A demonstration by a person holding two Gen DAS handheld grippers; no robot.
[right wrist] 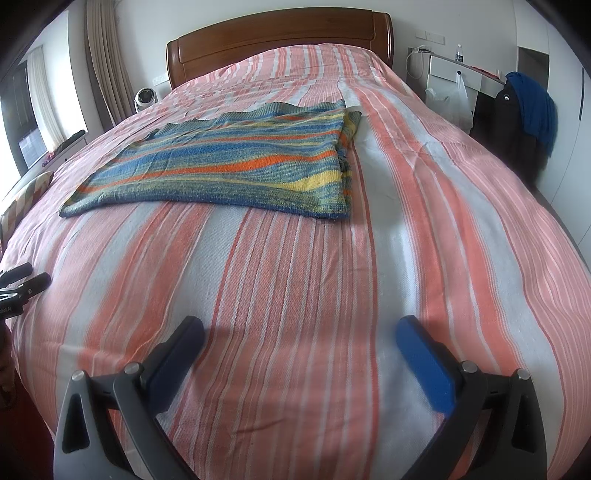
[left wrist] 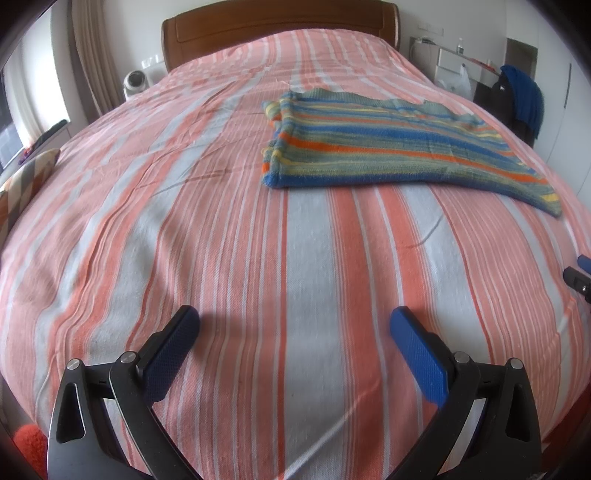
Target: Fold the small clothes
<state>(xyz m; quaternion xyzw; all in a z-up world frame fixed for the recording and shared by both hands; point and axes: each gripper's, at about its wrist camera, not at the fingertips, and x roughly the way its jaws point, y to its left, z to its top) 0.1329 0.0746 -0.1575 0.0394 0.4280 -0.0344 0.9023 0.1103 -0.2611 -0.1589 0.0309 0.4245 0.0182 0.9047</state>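
Down near the camera, the left gripper (left wrist: pixel 294 321) has its blue-padded fingers (left wrist: pixel 419 356) spread wide with nothing between them, hovering over the pink, orange and white striped bedspread (left wrist: pixel 229 258). Likewise the right gripper (right wrist: pixel 300 330) gapes wide and empty. Farther up the bed lies the folded knitted garment striped in blue, green, yellow and orange (left wrist: pixel 388 147), flat, well apart from both. Beyond it stands a brown wooden headboard (left wrist: pixel 280 27).
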